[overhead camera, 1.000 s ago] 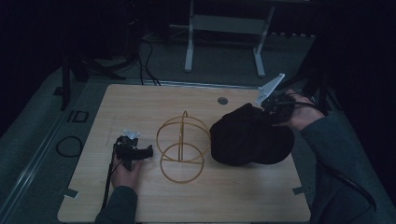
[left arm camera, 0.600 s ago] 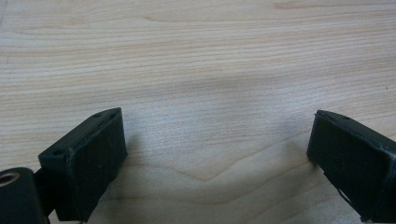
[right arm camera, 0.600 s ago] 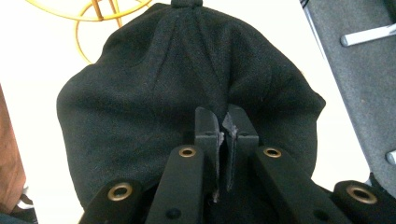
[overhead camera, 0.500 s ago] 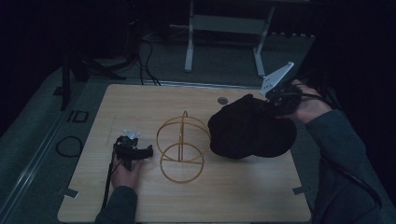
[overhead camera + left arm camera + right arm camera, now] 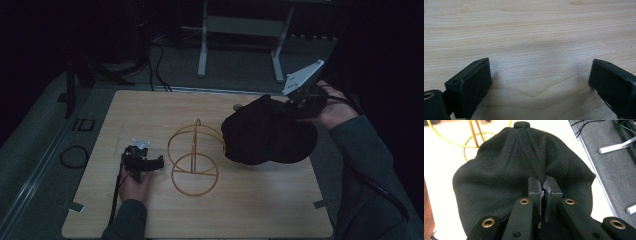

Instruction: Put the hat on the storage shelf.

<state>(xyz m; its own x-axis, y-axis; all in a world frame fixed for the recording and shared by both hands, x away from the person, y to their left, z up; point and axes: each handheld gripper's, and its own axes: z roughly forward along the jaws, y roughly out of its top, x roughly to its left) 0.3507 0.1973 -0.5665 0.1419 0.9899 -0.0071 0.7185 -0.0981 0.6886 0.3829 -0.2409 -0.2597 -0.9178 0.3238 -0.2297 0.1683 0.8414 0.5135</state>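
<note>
Black cap (image 5: 524, 172) pinched in right claw (image 5: 543, 185), left claw (image 5: 540, 85) agape

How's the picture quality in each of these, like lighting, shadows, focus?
High view: dim and underexposed, so the black cap loses detail. Left gripper view: evenly lit table, sharp wood grain, soft shadows under the wide-apart jaws. Right gripper view: the cap's weave is crisp; the table behind is blown out white around the yellow wire stand.

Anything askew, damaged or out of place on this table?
Nothing looks damaged or spilled. The black cap hangs bunched and tilted from the right gripper, pinched by a fold of fabric. The wire stand stands upright; the left gripper rests open on the table.
</note>
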